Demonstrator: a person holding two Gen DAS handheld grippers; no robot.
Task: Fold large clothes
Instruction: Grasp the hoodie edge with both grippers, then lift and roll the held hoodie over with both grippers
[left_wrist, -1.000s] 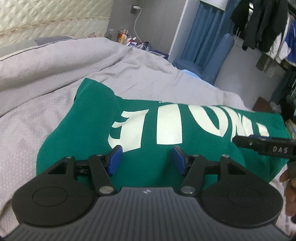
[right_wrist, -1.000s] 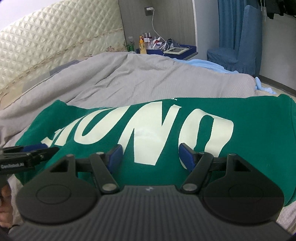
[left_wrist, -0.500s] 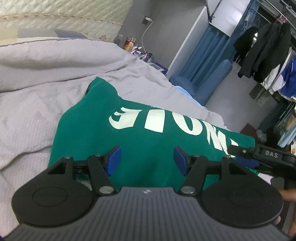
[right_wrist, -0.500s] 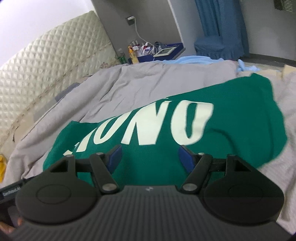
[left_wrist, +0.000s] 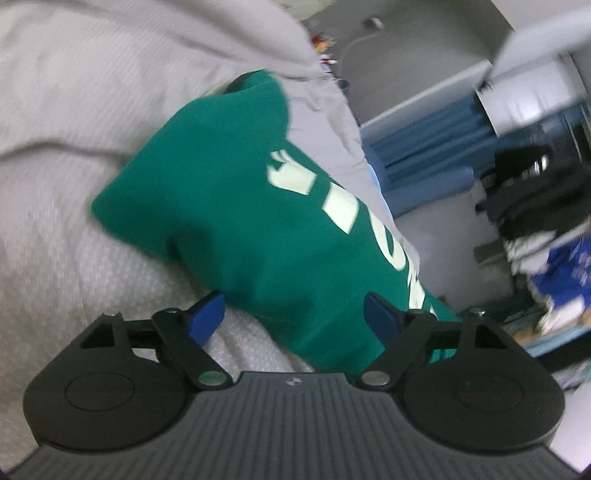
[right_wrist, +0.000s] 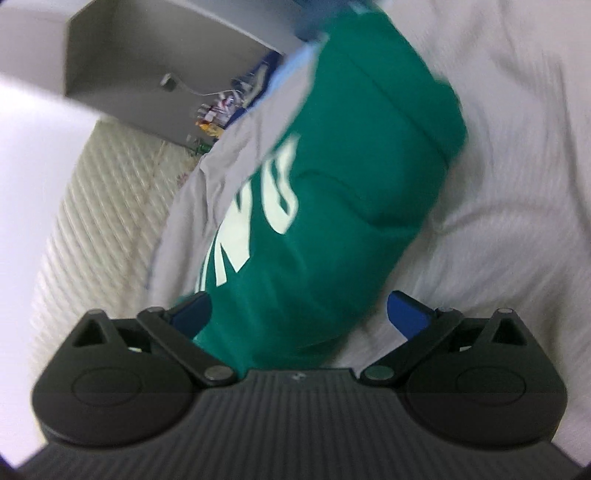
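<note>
A green garment (left_wrist: 236, 206) with large pale lettering lies folded on the grey bed cover (left_wrist: 66, 110); both views are blurred and tilted. My left gripper (left_wrist: 295, 314) hovers at its near edge, jaws opening wide, with cloth lying between the blue pads (left_wrist: 207, 314) but not pressed. In the right wrist view the same green garment (right_wrist: 343, 192) runs up from my right gripper (right_wrist: 299, 314). Its jaws are also opening wide, its blue pads (right_wrist: 406, 312) apart from the cloth's near edge, which sits between them unclamped.
The grey bed cover (right_wrist: 517, 184) spreads around the garment. A quilted cream headboard (right_wrist: 96, 206) and a nightstand with small bottles (right_wrist: 218, 110) stand at the bed's head. A blue chair (left_wrist: 424, 184) and hanging dark clothes (left_wrist: 535, 184) are off the bed's side.
Both grippers rolled sharply, so the views tilt, and their jaws have spread wider. Both slid toward the garment's outer ends. The other gripper has left each view.
</note>
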